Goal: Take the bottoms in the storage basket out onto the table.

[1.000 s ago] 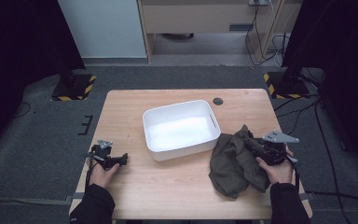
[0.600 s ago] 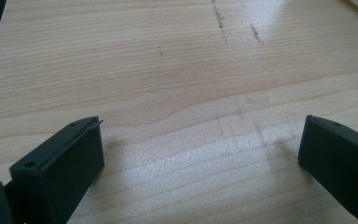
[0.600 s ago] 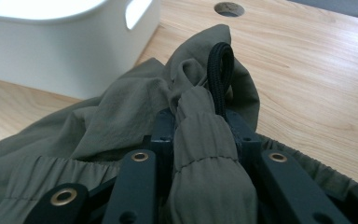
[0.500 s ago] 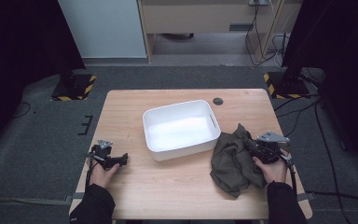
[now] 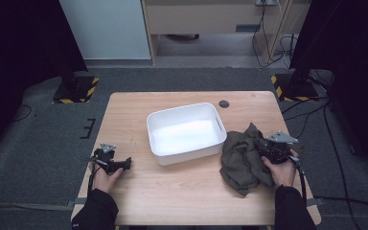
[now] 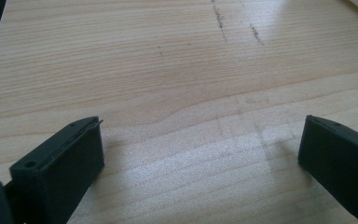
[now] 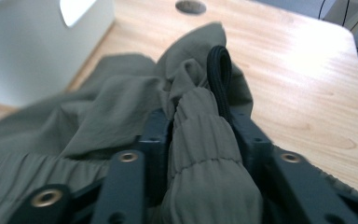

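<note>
an olive-green garment (image 5: 243, 157) with a gathered elastic waistband lies crumpled on the wooden table (image 5: 182, 196), at about 4 o'clock from the table's middle, its left edge just beside the right wall of a white plastic bin (image 5: 186, 132). the right gripper (image 5: 268, 154) sits on the garment's right side with a hand behind it. in the right gripper view a bunched fold of the waistband and a black loop (image 7: 220, 74) of cord fill the gap between the two black jaws; the jaws have just been opening, yet the fabric is wedged against both pads, so the cloth is gripped. the left gripper (image 5: 117, 165) rests at about 8 o'clock, well apart from the bin; in the left gripper view its jaws stand spread wide over bare wood with nothing between them. a dark round grommet (image 5: 224, 104) sits at about 1 o'clock, behind the bin.
</note>
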A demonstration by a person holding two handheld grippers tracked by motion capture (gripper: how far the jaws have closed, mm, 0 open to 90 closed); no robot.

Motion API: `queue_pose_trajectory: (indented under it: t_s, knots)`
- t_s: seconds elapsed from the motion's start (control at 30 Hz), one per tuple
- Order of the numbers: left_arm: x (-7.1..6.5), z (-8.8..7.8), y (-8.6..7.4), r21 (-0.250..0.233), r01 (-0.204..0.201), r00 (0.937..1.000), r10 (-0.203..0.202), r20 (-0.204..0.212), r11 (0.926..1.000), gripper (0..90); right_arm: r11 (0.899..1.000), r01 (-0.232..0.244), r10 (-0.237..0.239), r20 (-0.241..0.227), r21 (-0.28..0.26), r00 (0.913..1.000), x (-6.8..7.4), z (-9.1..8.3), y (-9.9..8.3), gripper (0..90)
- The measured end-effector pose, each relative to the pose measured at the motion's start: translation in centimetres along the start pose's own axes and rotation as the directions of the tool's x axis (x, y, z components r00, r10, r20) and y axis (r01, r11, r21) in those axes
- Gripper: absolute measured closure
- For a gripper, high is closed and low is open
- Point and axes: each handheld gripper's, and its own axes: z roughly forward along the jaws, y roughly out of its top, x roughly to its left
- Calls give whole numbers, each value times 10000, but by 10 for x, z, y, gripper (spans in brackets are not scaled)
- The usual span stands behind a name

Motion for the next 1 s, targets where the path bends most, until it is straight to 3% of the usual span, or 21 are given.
queue_pose_trajectory:
  t_s: [0.13, 0.23, 0.33, 0.57, 0.77, 0.87, 1.0]
  knots:
    - [0, 0, 0, 3, 2, 10000, -2, -1, 10000, 0, 9969, -264, 266, 19, -740, 9996, -2, -12, 6, 454]
    - [0, 0, 0, 2, 3, 10000, -3, 0, 10000, 0, 9884, -345, 356, 53, -1478, 9994, -2, -24, 10, 371]
    - [0, 0, 0, 3, 2, 10000, -2, 0, 10000, 0, 9783, -691, 636, -346, -1954, 9974, 0, -37, 12, 292]
    - [0, 0, 0, 2, 1, 10000, -1, 1, 10000, 0, 9872, -578, 487, -642, -1484, 9967, 17, -47, 5, 179]
    - [0, 0, 0, 1, 2, 10000, -2, 1, 10000, 0, 9903, -171, 188, 117, -1380, 9998, 40, -43, -4, 104]
    - [0, 0, 0, 2, 1, 10000, -1, -1, 10000, 0, 9924, 291, -226, 547, -1199, 9982, 49, -37, -6, 85]
    - [0, 0, 0, 0, 5, 10000, -5, -3, 10000, 0, 9929, 498, -439, 570, -1077, 9974, 54, -28, -13, 82]
